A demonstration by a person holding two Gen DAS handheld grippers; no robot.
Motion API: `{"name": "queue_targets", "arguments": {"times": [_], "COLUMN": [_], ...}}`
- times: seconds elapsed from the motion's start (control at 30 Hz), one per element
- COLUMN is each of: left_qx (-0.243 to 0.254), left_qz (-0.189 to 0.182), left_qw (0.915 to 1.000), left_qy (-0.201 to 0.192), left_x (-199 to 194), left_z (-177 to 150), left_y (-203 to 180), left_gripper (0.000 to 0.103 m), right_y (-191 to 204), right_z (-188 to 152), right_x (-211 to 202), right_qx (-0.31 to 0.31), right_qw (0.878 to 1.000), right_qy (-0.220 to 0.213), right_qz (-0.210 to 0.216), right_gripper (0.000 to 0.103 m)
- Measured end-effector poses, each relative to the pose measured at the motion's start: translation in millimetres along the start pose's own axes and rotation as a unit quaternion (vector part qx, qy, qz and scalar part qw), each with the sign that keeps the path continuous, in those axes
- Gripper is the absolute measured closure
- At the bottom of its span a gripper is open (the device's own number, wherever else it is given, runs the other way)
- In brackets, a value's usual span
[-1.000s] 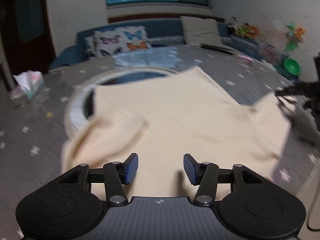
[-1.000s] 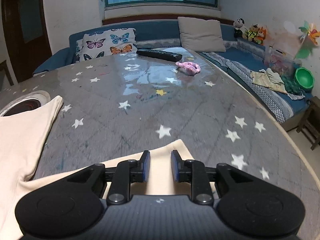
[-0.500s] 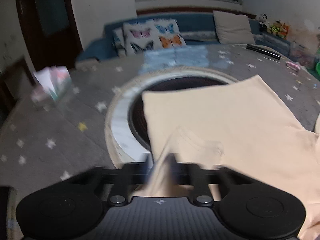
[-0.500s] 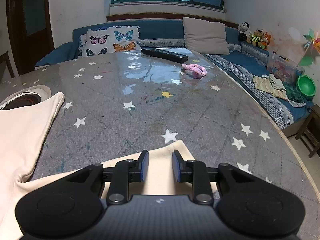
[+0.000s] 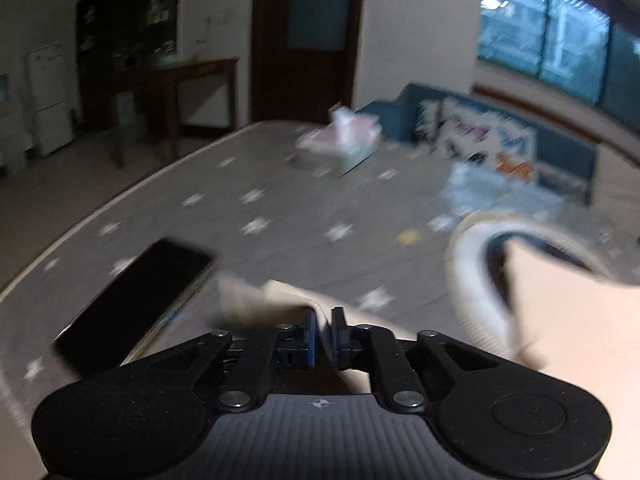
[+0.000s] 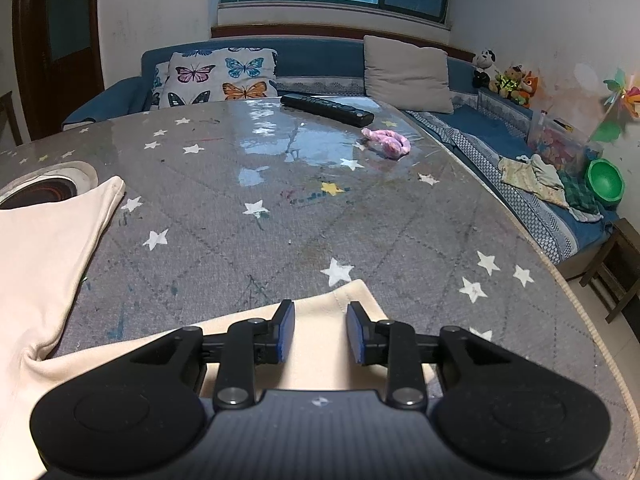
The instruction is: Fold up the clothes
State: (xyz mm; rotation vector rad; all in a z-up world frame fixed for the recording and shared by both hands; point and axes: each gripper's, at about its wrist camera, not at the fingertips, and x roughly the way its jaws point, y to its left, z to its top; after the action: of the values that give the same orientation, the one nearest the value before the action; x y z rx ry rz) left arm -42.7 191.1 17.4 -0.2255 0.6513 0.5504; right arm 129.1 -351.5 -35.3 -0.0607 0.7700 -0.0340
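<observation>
My left gripper [image 5: 324, 334] has its jaws clamped on a fold of the cream shirt [image 5: 568, 320], a thin ridge of cloth pinched between the blue pads. The view is smeared, so I judge I am mid-swing with that sleeve and should slow before laying it down. My right gripper [image 6: 320, 334] has just been opening; its jaws stand apart over the other sleeve [image 6: 320, 332], which lies flat on the bench [image 6: 280, 220] between the pads without being pressed.

The body of the shirt spreads across the bench on the left of the right view, one corner reaching the round white ring [image 6: 86, 172] set into the bench top.

To do this fold well, I would carry the pinched sleeve low across the body, keep the cloth taut, and let go only once it lies flat. A dark phone [image 5: 132, 300] lies close beside the left jaws, so I would steer clear of it. The remote [image 6: 326, 109] and pink toy [image 6: 386, 144] are well apart from the work.
</observation>
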Motion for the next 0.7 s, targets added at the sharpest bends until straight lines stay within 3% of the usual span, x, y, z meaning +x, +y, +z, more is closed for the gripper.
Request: {"name": "queue_targets", "arguments": {"times": [0.07,0.13,0.23,0.33,0.5,0.63,0.7], "left_qx": [0.010,0.011,0.019,0.024,0.067,0.095,0.111], "left_qz": [0.022,0.025,0.037,0.024,-0.013,-0.022,-0.024], "left_qw": [0.9996,0.9995,0.9991,0.9993,0.9976,0.9944,0.9930], "left_qy": [0.014,0.018,-0.003,-0.018,0.011,0.041,0.032], "left_x": [3.3,2.1,-7.6,-9.4,14.9,44.4,51.9], "left_z": [-7.1,-8.4,-5.4,4.1,11.6,12.3,16.3], "left_y": [7.2,7.5,7.4,4.2,-7.9,-8.5,-9.3], "left_gripper": [0.090,0.081,0.072,0.072,0.072,0.072,0.073], "right_y": [0.2,-0.1,-0.6,-1.0,-0.9,-3.1,-4.2], "right_z": [0.4,0.5,0.4,0.1,0.2,1.2,1.7], "right_x": [-0.1,0.0,0.0,0.1,0.3,1.7,2.4], "right_qx": [-0.002,-0.002,-0.004,-0.004,-0.003,0.000,0.001], "right_qw": [1.000,1.000,1.000,1.000,1.000,1.000,1.000], "right_qy": [0.001,0.001,0.001,0.001,0.001,0.003,0.003], "right_qz": [-0.001,-0.001,-0.004,-0.003,-0.002,-0.003,-0.003], "right_gripper": [0.074,0.073,0.069,0.069,0.067,0.062,0.061]}}
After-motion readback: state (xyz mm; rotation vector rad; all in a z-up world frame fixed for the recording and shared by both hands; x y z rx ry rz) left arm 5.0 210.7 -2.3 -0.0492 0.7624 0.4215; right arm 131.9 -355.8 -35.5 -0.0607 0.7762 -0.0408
